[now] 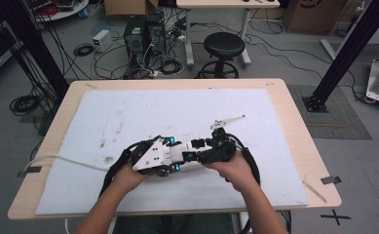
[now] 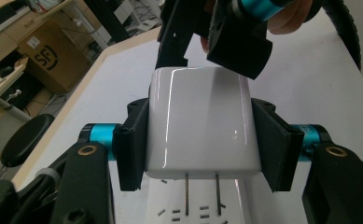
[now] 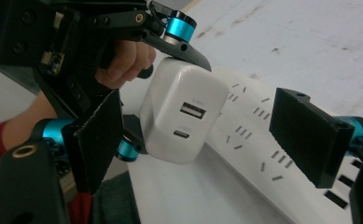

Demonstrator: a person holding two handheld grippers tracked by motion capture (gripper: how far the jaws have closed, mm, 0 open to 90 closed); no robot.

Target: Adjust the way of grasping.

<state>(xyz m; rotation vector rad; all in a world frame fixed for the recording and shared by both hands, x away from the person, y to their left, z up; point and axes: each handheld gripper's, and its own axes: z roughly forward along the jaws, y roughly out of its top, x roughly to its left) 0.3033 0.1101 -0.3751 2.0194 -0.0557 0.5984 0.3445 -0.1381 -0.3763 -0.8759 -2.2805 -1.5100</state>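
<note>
A glossy white rounded-block plastic charger (image 2: 200,121) sits clamped between the flat black pads of the left gripper (image 2: 200,140), its two thin metal prongs pointing down just above the slotted face of a long white plastic power strip (image 3: 258,135) lying on the white-covered worktop (image 1: 128,112). The right gripper (image 3: 207,140) hangs just beside the charger with its jaws spread wide, holding nothing. The charger's end face carries two ports, one rectangular and one small oval.

white charger (image 3: 181,116), power strip (image 3: 263,149), open claw (image 3: 207,140)
</note>
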